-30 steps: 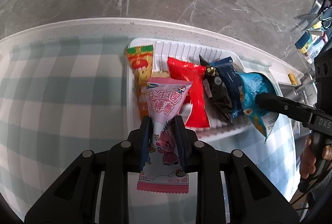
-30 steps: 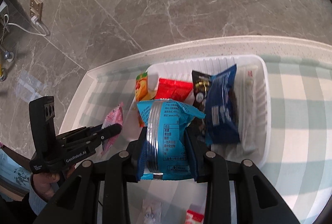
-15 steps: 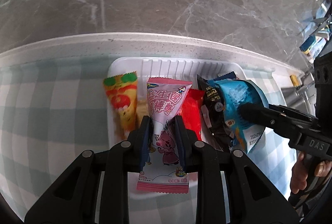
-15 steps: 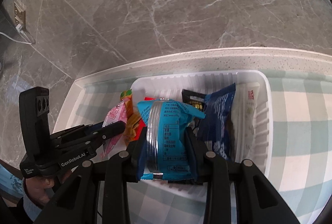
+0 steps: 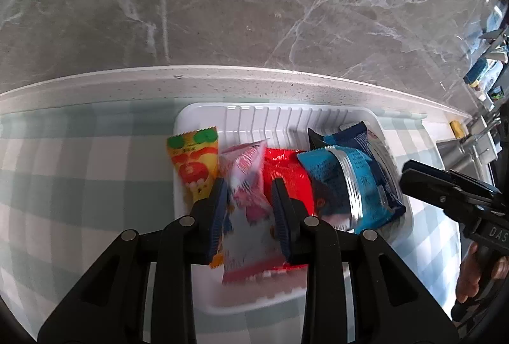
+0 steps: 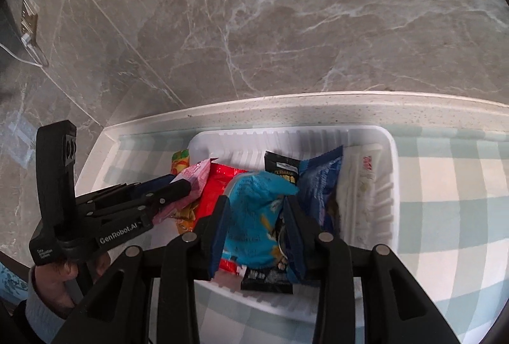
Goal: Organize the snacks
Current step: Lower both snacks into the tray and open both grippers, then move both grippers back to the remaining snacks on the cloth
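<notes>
A white ribbed tray (image 5: 286,116) (image 6: 386,185) on the checked cloth holds several snack packs. My left gripper (image 5: 249,207) is open over the tray; the blurred pink pack (image 5: 246,185) lies loose between its fingers, beside a yellow-orange pack (image 5: 194,162) and a red pack (image 5: 291,175). My right gripper (image 6: 256,226) is open; the light-blue pack (image 6: 254,210) (image 5: 346,181) lies between its fingers, on top of a black pack (image 6: 280,164) and a dark-blue pack (image 6: 318,181). A white pack (image 6: 359,181) lies at the tray's right side.
The table has a speckled white rim (image 5: 254,83) with grey marble floor beyond. Each gripper shows in the other's view, the left one (image 6: 127,210) at the tray's left and the right one (image 5: 445,194) at its right. Shelves with items (image 5: 486,73) stand far right.
Both grippers moved forward over the tray and opened. The pink pack and the light-blue pack dropped out of their grips into the tray.
</notes>
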The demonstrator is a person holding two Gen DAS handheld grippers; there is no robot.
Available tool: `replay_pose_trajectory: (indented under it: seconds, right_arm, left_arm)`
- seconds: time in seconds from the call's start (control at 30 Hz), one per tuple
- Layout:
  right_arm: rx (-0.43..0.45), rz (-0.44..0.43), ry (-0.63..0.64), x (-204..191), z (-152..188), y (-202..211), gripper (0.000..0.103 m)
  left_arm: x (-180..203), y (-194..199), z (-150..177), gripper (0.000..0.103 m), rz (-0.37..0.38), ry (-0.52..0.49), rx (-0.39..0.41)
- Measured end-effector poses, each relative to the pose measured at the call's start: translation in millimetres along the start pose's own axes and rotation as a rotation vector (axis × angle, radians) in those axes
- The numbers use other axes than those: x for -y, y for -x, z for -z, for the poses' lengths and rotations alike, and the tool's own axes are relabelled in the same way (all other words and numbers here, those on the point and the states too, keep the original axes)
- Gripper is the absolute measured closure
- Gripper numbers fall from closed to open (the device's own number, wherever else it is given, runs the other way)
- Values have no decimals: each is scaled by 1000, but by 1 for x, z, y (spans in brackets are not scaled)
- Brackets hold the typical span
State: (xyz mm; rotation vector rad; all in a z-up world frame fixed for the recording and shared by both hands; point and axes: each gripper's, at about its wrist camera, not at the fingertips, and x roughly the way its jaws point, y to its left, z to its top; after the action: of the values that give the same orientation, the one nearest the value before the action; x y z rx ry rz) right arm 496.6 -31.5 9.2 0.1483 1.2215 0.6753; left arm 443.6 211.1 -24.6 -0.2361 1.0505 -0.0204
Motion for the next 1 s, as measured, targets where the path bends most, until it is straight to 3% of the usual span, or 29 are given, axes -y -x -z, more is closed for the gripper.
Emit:
replay_pose_trajectory:
  seconds: [0.37,0.8,0.87,0.93,1.0]
  right_arm:
    - [21,-11,-1,4,51,58,63]
    - [11,31,44,1,136,103,58]
    - [1,44,50,1,150,105,58]
    - [-11,58,55,1,164,105,58]
    - [-26,63,52,1,176,104,58]
  left_arm:
    - [9,54,53,75,25,13,14]
    - [39,90,156,75,79,36,-74]
    - [45,91,170,70,81,33,-92]
    - [51,93,186,60,91,34,-108]
    - [57,91,195,60,111,34,-129]
